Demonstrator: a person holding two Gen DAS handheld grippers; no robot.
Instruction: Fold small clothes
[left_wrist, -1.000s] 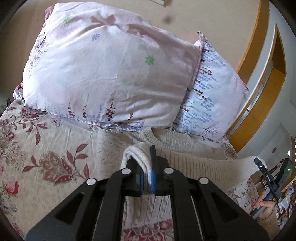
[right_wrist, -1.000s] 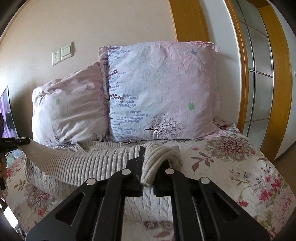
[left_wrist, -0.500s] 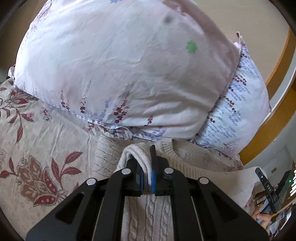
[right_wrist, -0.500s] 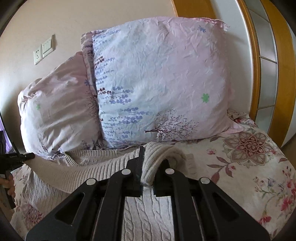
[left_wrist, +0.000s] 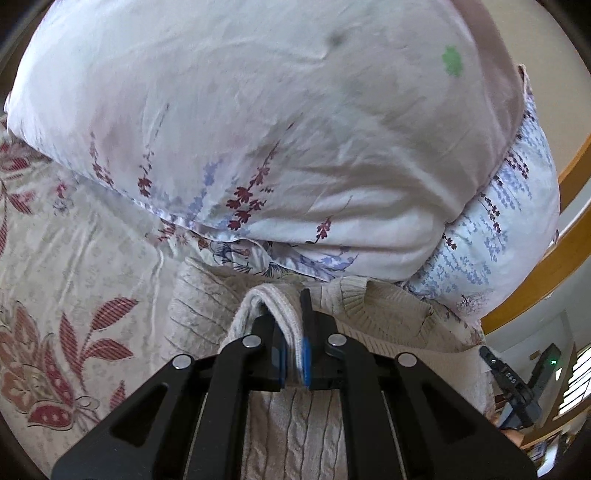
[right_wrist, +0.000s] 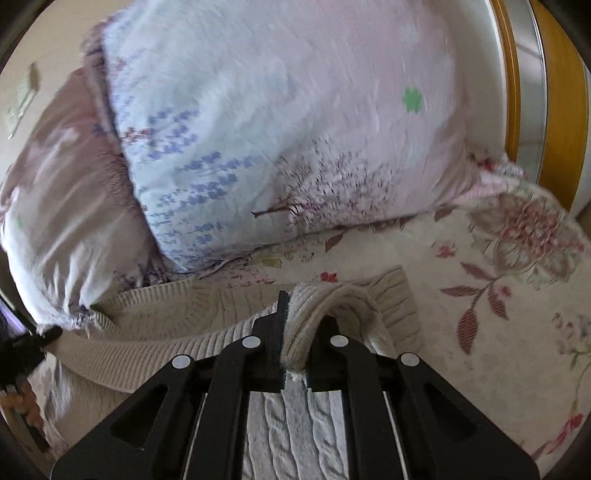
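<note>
Left claw (left_wrist: 293, 341) clamped on a sweater (left_wrist: 288, 435) fold, right claw (right_wrist: 295, 339) pinching its ribbed hem, both low over bed (right_wrist: 498, 332), near pillows (left_wrist: 277, 129).

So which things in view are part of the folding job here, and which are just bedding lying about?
In the job:
cream knit sweater
left gripper, shut on its hem
right gripper, shut on its hem

Just there:
pink pillow
blue-flowered pillow
floral bedspread
</note>
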